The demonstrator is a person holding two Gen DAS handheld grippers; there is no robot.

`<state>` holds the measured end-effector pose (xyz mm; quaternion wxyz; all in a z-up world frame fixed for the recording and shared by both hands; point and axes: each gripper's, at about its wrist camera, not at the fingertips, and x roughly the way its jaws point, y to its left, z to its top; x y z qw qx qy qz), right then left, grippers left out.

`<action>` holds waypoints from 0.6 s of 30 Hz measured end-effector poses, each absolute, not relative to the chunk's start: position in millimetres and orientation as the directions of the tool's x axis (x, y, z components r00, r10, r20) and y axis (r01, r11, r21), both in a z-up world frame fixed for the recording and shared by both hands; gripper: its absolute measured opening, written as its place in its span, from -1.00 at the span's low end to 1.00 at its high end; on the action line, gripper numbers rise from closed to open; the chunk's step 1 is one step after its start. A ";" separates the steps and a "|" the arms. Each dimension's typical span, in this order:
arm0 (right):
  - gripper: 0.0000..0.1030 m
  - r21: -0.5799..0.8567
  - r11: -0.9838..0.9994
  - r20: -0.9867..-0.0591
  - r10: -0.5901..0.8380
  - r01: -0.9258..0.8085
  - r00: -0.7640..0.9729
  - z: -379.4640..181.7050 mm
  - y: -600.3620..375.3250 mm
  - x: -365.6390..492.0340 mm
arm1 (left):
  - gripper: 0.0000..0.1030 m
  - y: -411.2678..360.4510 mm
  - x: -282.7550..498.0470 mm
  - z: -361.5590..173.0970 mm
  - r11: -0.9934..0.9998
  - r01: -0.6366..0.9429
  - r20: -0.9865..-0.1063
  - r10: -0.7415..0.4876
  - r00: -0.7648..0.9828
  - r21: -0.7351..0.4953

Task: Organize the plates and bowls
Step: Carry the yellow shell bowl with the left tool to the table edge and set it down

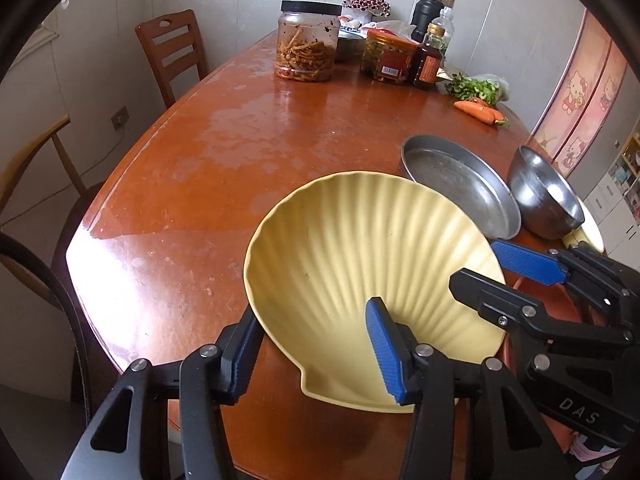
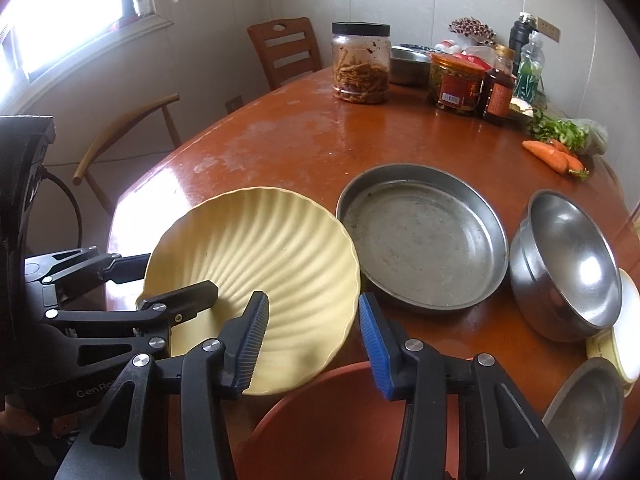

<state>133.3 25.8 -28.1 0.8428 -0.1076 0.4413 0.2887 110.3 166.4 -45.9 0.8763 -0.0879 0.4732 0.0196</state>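
A pale yellow shell-shaped plate (image 1: 352, 248) (image 2: 256, 240) lies near the front edge of the brown table (image 1: 200, 152), its near rim over a red bowl (image 2: 336, 420). My left gripper (image 1: 314, 308) straddles the plate's left rim, one pad outside and one inside, both against its wall. My right gripper (image 2: 313, 295) clamps the right rim the same way. Each gripper also shows in the other's view: the right gripper (image 1: 476, 263) and the left gripper (image 2: 180, 272). A flat steel pan (image 2: 420, 236) (image 1: 460, 184) and a steel bowl (image 2: 568, 264) (image 1: 548, 196) sit to the right.
Another steel dish (image 2: 588, 412) and a pale bowl (image 2: 624, 340) sit at the near right. Jars (image 2: 360, 64) and bottles (image 2: 496, 96) crowd the far end, with carrots (image 2: 552, 156) and greens. Wooden chairs (image 2: 284, 48) stand on the table's left side.
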 end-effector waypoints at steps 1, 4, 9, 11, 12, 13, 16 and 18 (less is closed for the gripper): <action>-0.08 0.081 0.812 -0.806 0.395 -0.579 0.442 -27.9 25.0 134.1 | -0.01 167.6 109.5 -45.9 0.983 -0.120 -0.833 -0.049 0.551 -0.138; -0.09 0.099 0.806 -0.801 0.412 -0.584 0.434 -25.0 25.5 132.5 | -0.01 172.6 105.6 -42.5 0.983 -0.131 -0.832 -0.038 0.553 -0.131; -0.09 0.123 0.782 -0.786 0.453 -0.611 0.420 -14.9 34.1 123.7 | -0.01 185.1 92.1 -27.7 0.981 -0.155 -0.814 -0.007 0.581 -0.119; -0.09 0.131 0.771 -0.781 0.467 -0.623 0.414 -12.3 39.7 119.2 | -0.01 189.8 86.9 -25.1 0.981 -0.166 -0.811 0.014 0.584 -0.103; -0.09 0.130 0.765 -0.780 0.472 -0.631 0.411 -11.5 43.2 116.5 | -0.01 192.1 85.3 -25.3 0.980 -0.171 -0.812 0.021 0.583 -0.098; -0.09 0.129 0.760 -0.779 0.475 -0.637 0.410 -11.2 46.2 114.3 | -0.01 194.8 83.5 -26.7 0.980 -0.180 -0.816 0.034 0.577 -0.087; -0.09 0.134 0.740 -0.783 0.487 -0.659 0.388 -14.6 54.8 107.7 | -0.01 201.9 82.1 -31.3 0.977 -0.198 -0.824 0.048 0.564 -0.079; -0.09 0.138 0.732 -0.790 0.487 -0.667 0.372 -19.8 59.7 104.8 | -0.01 205.5 82.1 -35.6 0.975 -0.207 -0.828 0.052 0.558 -0.079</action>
